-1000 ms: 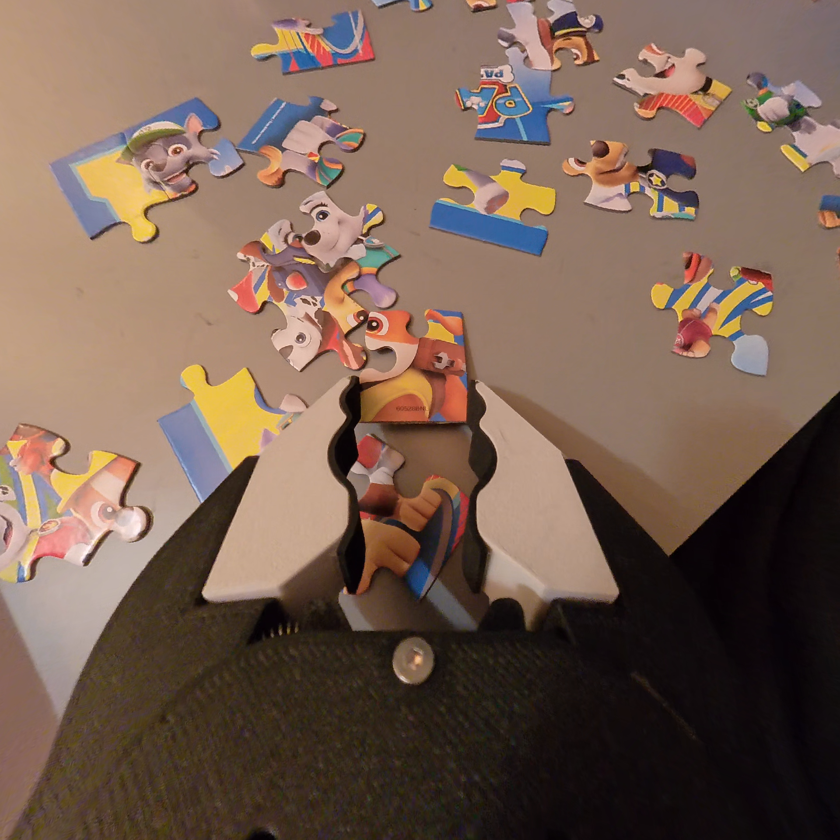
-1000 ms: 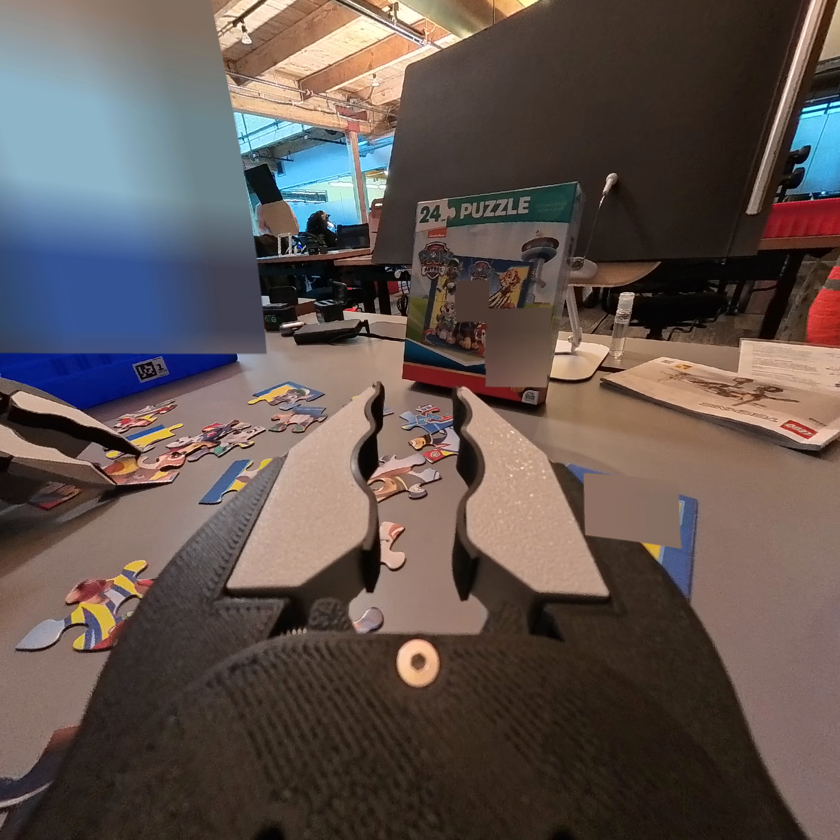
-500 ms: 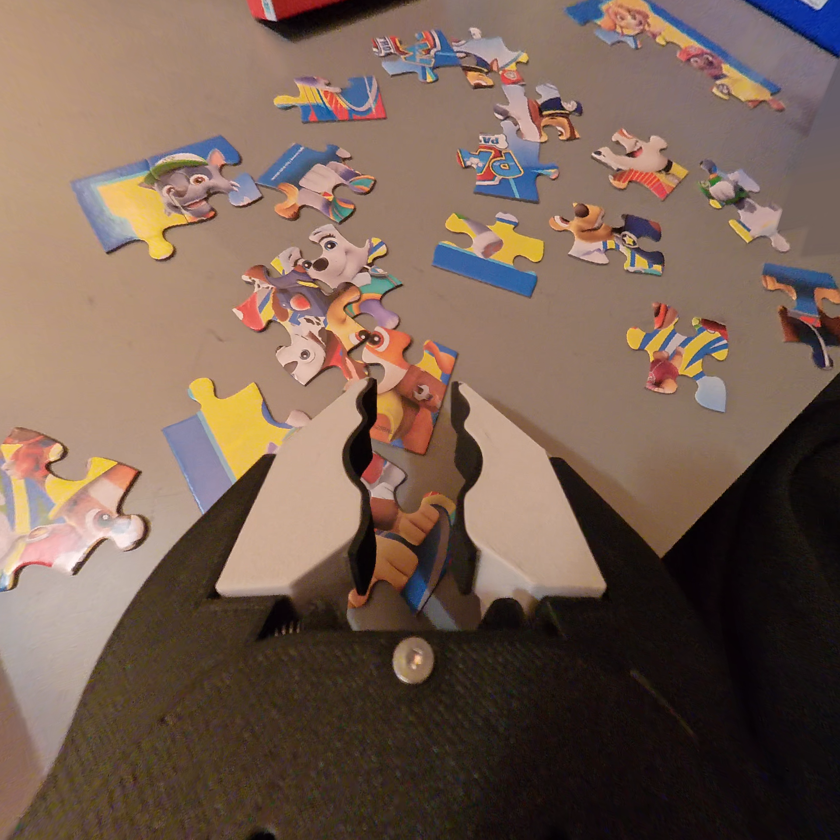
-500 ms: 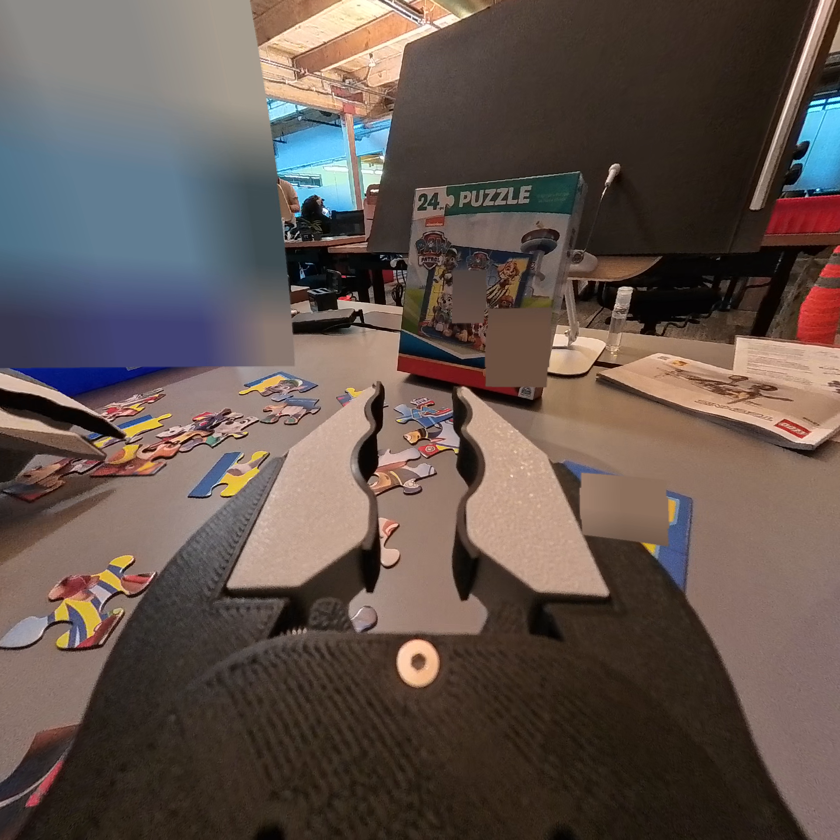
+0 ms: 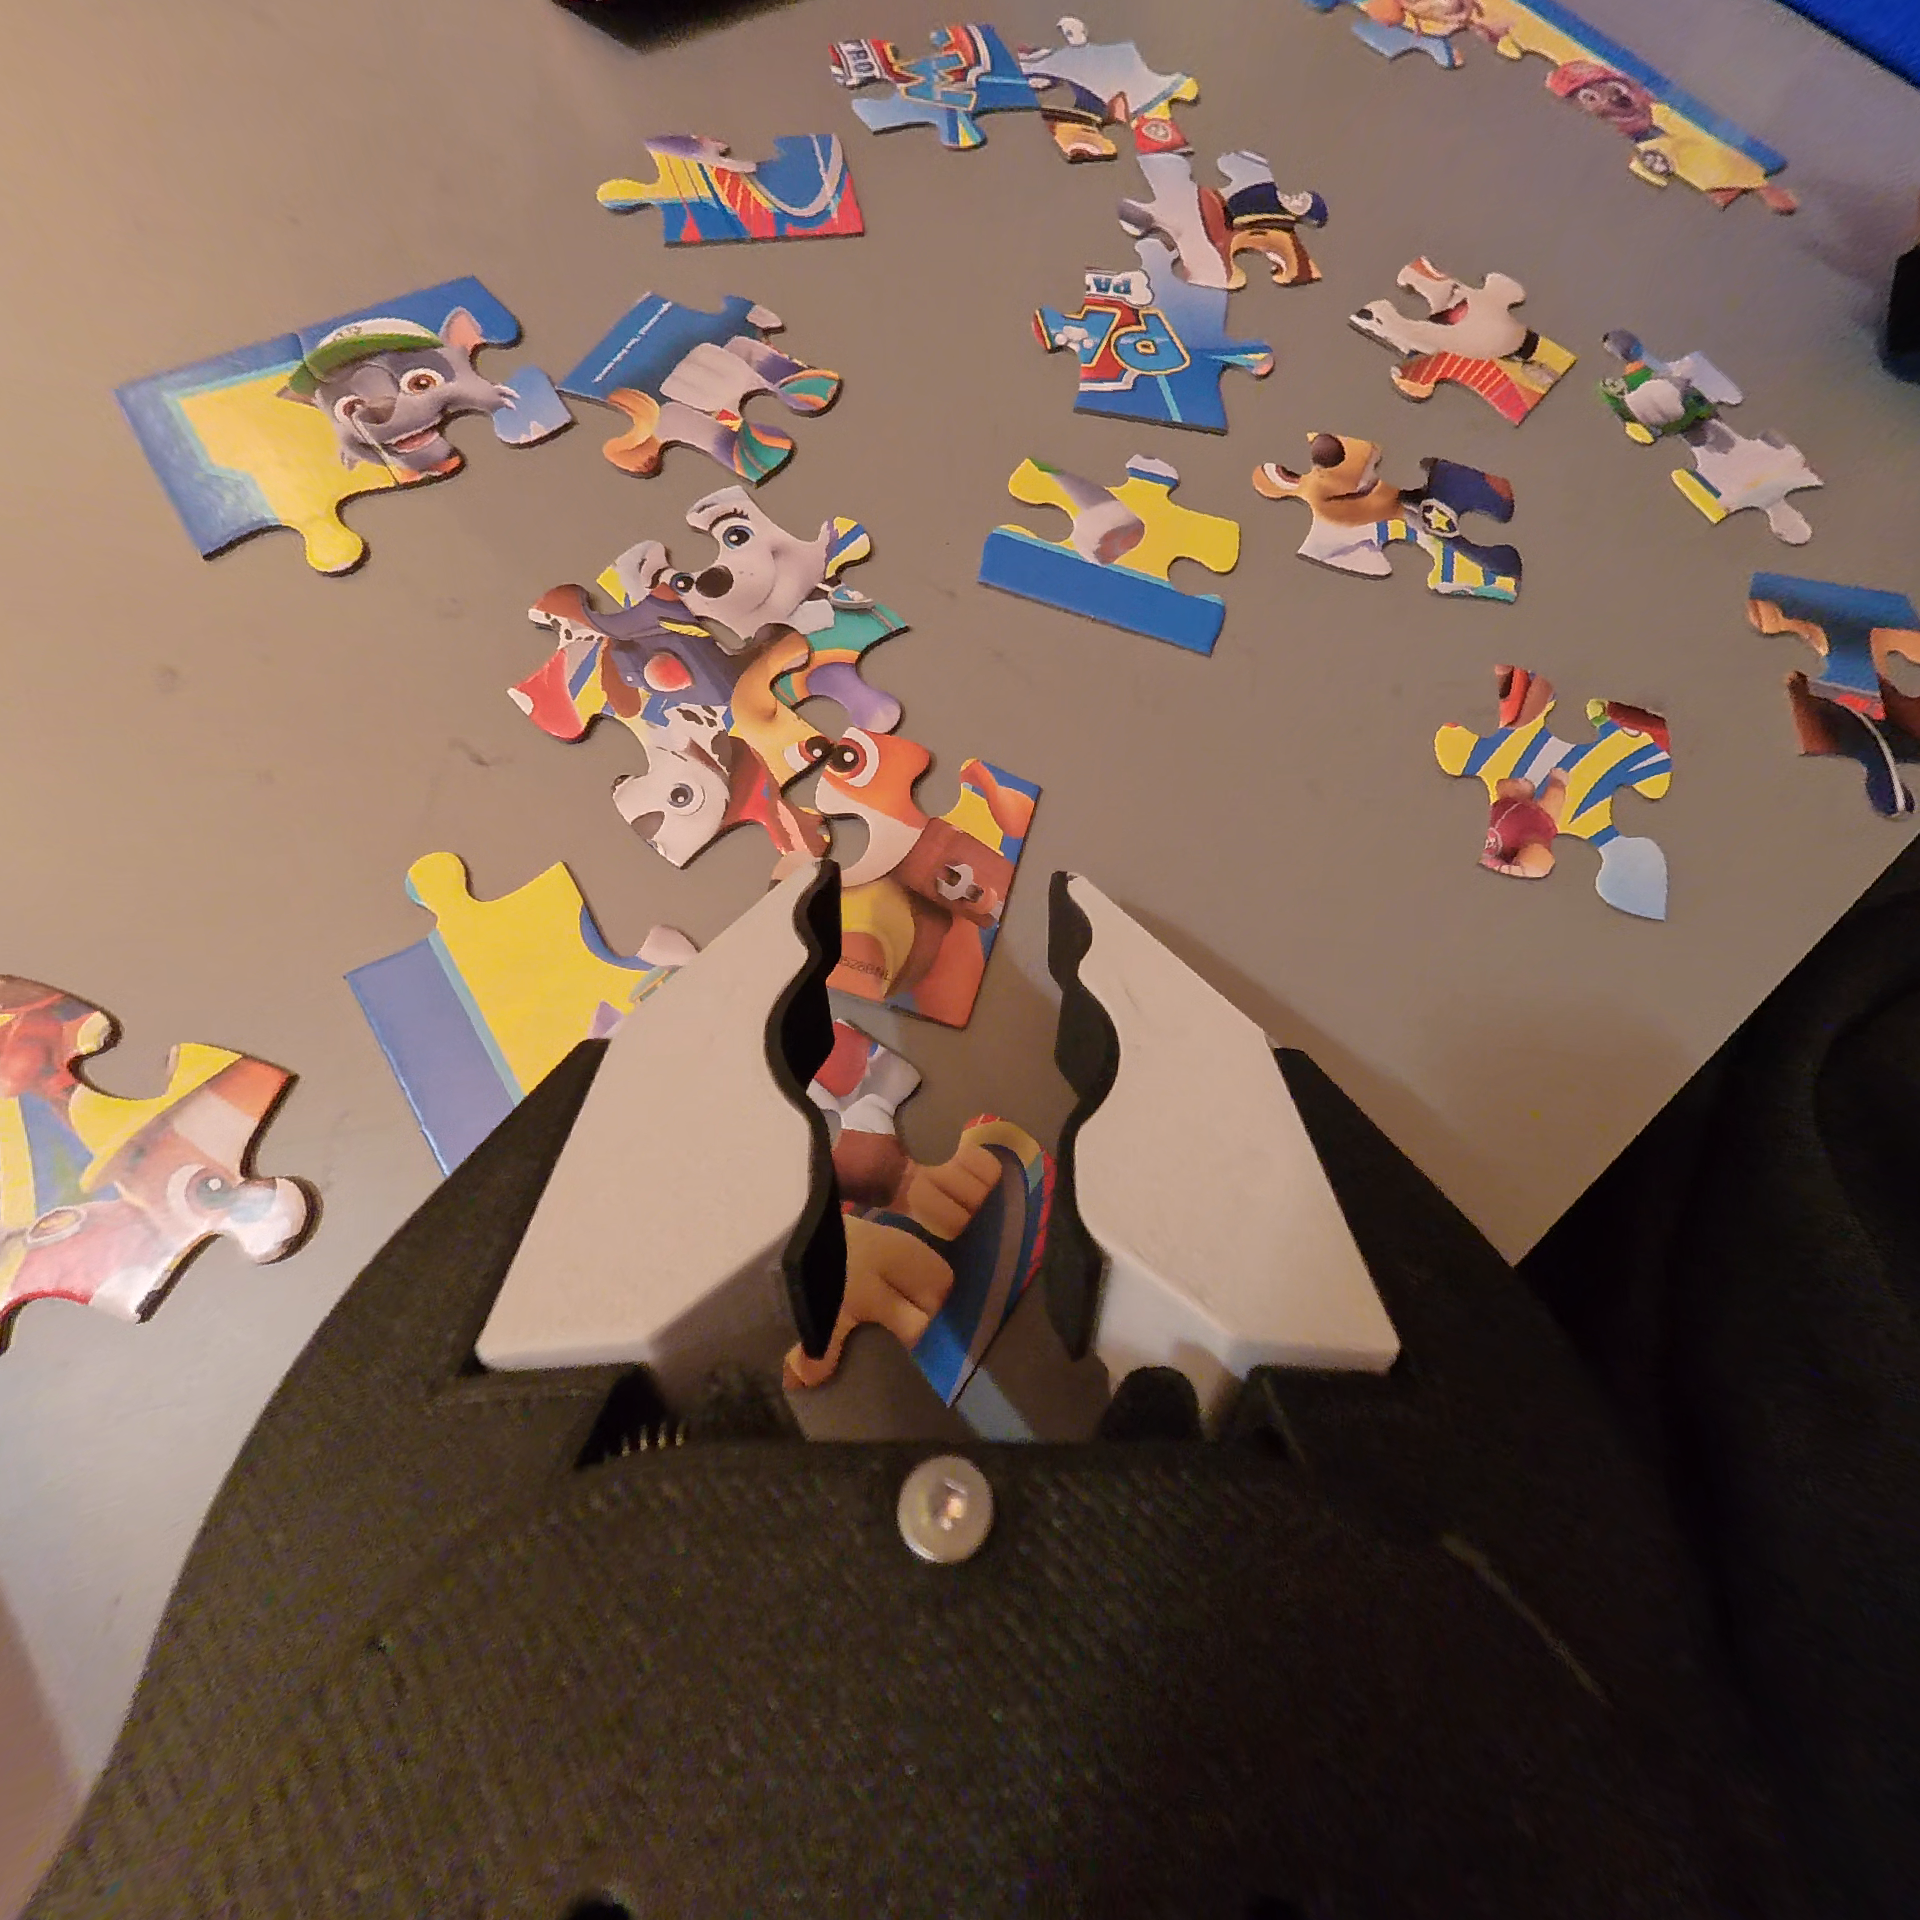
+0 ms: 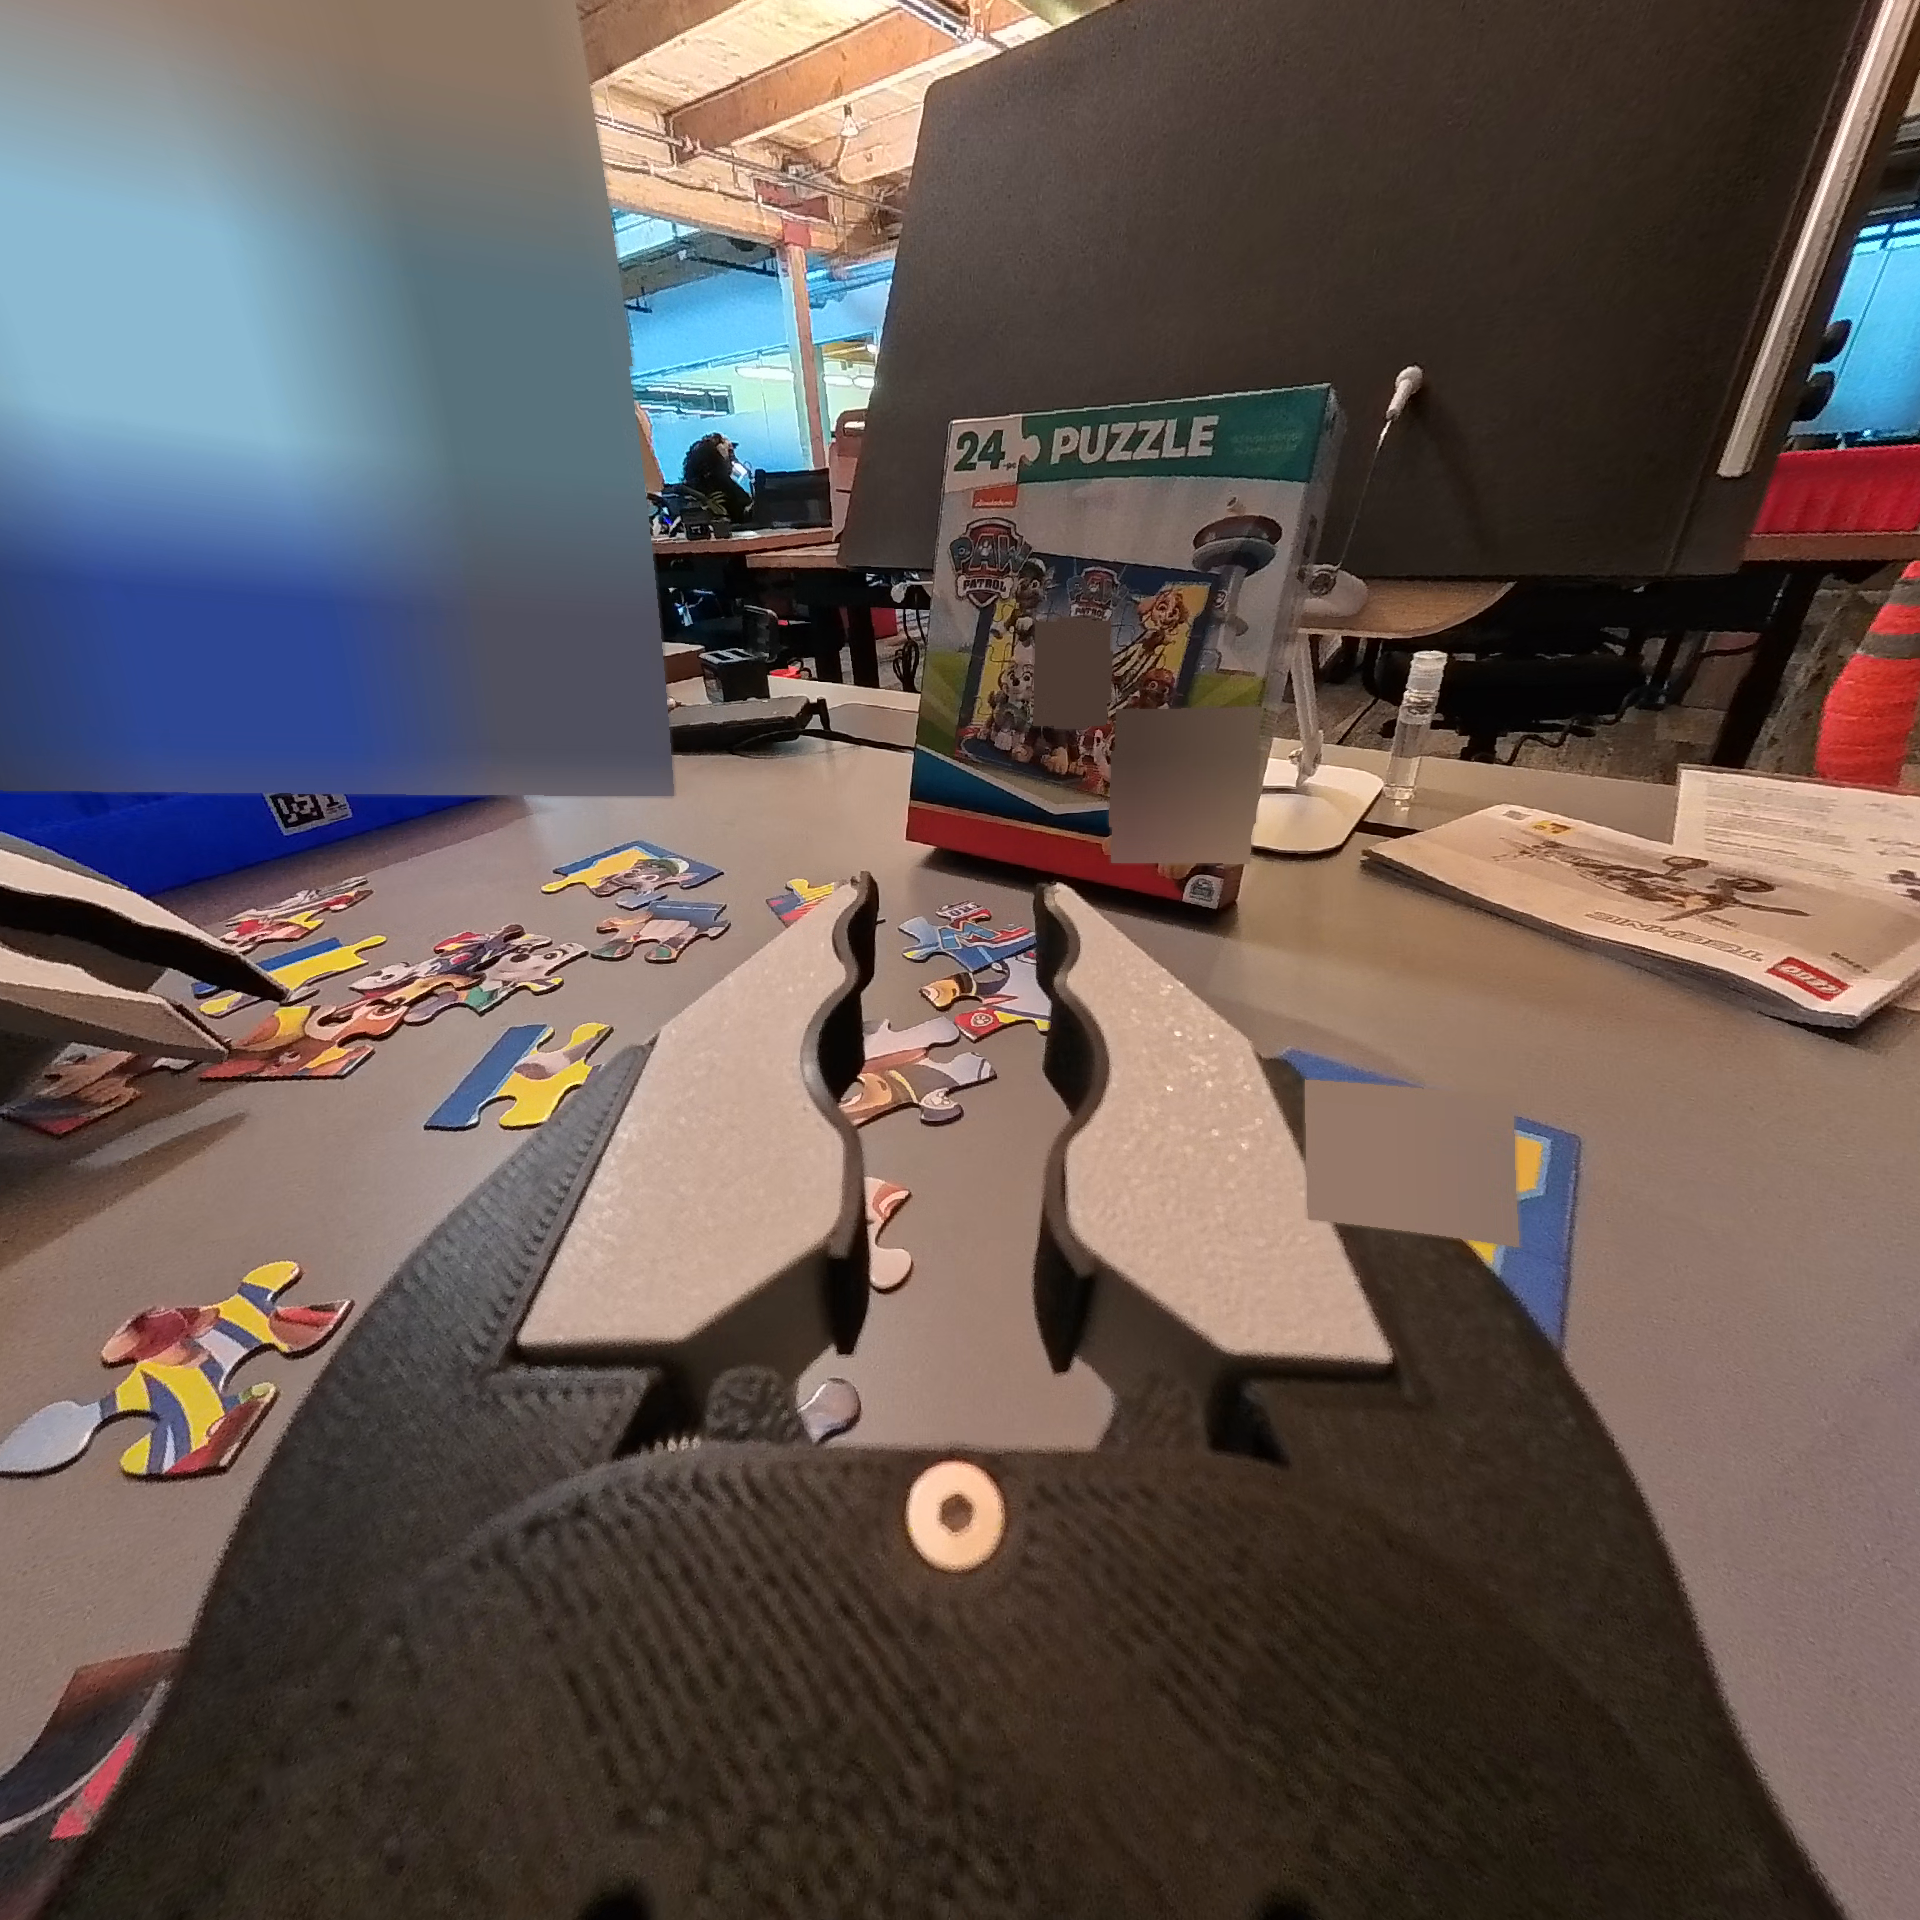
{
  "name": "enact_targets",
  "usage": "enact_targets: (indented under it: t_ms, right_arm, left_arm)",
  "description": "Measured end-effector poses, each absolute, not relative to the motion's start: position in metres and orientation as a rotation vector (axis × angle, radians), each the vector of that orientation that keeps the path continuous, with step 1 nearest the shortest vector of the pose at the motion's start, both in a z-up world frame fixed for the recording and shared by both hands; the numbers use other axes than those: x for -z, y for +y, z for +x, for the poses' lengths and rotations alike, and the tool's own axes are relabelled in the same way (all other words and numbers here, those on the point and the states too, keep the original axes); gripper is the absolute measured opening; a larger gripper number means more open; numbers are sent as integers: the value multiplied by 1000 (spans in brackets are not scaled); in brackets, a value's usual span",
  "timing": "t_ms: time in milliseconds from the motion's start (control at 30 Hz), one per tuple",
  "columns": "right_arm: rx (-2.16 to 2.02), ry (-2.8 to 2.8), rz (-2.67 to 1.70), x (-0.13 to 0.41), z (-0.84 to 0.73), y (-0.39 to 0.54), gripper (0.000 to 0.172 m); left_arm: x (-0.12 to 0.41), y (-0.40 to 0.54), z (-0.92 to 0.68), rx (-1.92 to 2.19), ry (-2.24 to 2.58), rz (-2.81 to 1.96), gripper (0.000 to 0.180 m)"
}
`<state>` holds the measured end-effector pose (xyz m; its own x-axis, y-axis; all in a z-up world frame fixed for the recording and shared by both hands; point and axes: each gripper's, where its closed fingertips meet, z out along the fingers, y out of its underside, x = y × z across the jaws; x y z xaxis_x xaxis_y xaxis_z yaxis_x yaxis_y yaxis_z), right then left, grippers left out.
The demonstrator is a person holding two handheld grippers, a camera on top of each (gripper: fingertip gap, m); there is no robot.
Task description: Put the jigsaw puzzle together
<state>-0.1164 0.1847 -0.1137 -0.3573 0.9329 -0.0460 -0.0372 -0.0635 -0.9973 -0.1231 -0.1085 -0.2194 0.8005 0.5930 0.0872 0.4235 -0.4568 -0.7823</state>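
Puzzle pieces lie scattered face-up across the grey table (image 5: 1226, 852). Going left to right in the left wrist view: a red-and-yellow piece (image 5: 114, 1153) at the left edge, a yellow-and-blue edge piece (image 5: 488, 987) partly under the gripper body, a joined cluster of dog pieces (image 5: 717, 665), then the orange dog piece (image 5: 925, 883) lying flat just ahead of the fingertips.

Left gripper (image 5: 940, 883): pitched steeply down at the table, tips low over the near edge of the orange dog piece. Fingers spread; neither pad presses on anything. The left fingertip (image 5: 816, 883) overlaps that piece's left side in view; contact cannot be told. Another piece (image 5: 914, 1195) lies on the table under the open jaws.

Right gripper (image 6: 951, 904): held nearly level, above the table, aimed at the upright puzzle box (image 6: 1122, 644). Fingers parted, nothing between the pads; loose pieces lie on the table below. A booklet (image 6: 1662, 914) lies to the right.
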Motion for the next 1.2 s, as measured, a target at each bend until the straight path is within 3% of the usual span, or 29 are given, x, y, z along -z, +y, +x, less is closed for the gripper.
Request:
enact_targets:
  t_ms: [1200]
  right_arm:
    - [-1537,-1410,-1023,114,-117,184,30]
  left_arm:
    - [221,-118,-130,-308,-780,-2127,50]
